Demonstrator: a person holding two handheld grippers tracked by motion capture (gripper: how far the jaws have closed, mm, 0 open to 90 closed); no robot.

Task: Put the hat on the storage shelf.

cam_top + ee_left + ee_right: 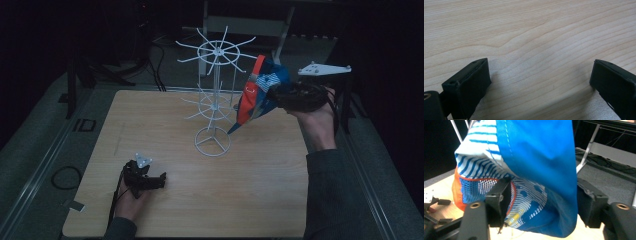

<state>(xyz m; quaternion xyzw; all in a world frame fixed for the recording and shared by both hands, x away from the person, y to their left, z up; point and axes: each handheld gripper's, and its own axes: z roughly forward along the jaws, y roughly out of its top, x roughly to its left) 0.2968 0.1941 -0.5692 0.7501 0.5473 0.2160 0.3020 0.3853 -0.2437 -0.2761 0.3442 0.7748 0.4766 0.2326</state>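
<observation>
Nearest, at the front edge of the pale wood-grain table (200, 210): left hand (131, 202) with the black two-jaw left gripper (161, 180), resting low on the board, small grey three-cornered plate on top. Jaws spread wide in the left gripper view (540, 82), bare wood (524, 30) between the pads, nothing pinched. Farther back, at mid-table: white wire display rack (215, 100) with a round foot, an upright pole and two tiers of radiating prongs, standing upright. To the right of the rack, raised well above the table: right hand (317, 122) in a dark sleeve (330, 195), carrying the black right gripper (274, 92), grey three-cornered plate (324, 70) above it. At the jaw end of that gripper: blue, orange and white-striped fabric piece with a mesh panel (257, 92), hanging down just beside the upper tier of prongs, top orange band near one prong tip; contact with the prong not discernible. In the right gripper view: jaws of the right gripper (544, 200) standing wide apart, fabric piece (536, 157) draped between them, one pad against the mesh side, the other just beside the blue edge, no firm pinch apparent. White rack rods (455, 127) behind the fabric at upper left.
</observation>
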